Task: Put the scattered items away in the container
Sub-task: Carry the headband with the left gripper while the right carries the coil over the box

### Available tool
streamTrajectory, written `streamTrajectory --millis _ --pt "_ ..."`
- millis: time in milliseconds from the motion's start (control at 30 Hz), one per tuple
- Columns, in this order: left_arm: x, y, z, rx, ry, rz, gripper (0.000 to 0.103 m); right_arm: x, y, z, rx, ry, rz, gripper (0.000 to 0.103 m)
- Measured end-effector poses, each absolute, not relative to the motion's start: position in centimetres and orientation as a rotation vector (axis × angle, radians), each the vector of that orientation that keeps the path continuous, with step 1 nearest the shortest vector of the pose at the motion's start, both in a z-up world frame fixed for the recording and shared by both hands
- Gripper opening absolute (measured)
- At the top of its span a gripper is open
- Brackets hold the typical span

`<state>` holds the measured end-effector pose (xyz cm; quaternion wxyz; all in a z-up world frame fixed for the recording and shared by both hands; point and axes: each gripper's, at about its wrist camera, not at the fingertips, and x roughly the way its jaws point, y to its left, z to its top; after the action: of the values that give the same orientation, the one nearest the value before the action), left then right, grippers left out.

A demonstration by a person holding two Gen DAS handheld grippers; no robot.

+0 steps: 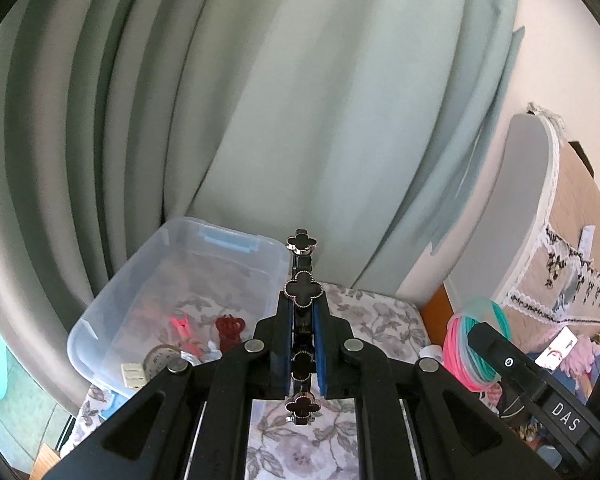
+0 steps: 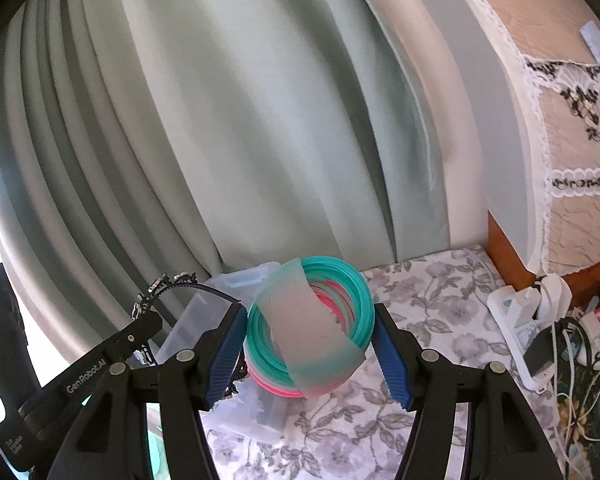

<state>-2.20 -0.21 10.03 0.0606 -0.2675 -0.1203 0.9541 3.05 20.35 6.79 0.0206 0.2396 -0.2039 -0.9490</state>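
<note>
Left wrist view: left tongs are clamped on a black headband with four-lobed clover ornaments edged in metal, which runs lengthwise between the blue pads and projects past the fingertips. Beyond and to the left stands a clear plastic storage box with a blue latch on a floral-patterned tabletop. Inside the box lie a red lace-like piece, a pink clip-shaped item and a roll of patterned tape. At right, the right tongs carry a coil of teal, pink and pale rings. A pale green curtain hangs behind.

Right wrist view: right tongs grip the coil of teal, pink and pale rings, wrapped by a translucent band, with a blue pad pressed on each side. The coil is held above the tabletop, just right of the clear box. At left, the left tongs hold the headband above the box. A white stand with cables sits at right.
</note>
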Motion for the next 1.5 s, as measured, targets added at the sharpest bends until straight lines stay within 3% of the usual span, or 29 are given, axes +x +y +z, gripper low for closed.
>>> streamTrajectory --millis 1000,1500 --pt "-4.4 -8.7 6.5 -0.909 -0.605 2.937 0.009 -1.5 12.2 5.0 0.895 -0.406 -2.839 0.066" --pt "-4.6 -11.6 6.6 -0.822 -0.642 2.963 0.009 -4.9 8.0 3.9 0.959 -0.316 -2.773 0.066"
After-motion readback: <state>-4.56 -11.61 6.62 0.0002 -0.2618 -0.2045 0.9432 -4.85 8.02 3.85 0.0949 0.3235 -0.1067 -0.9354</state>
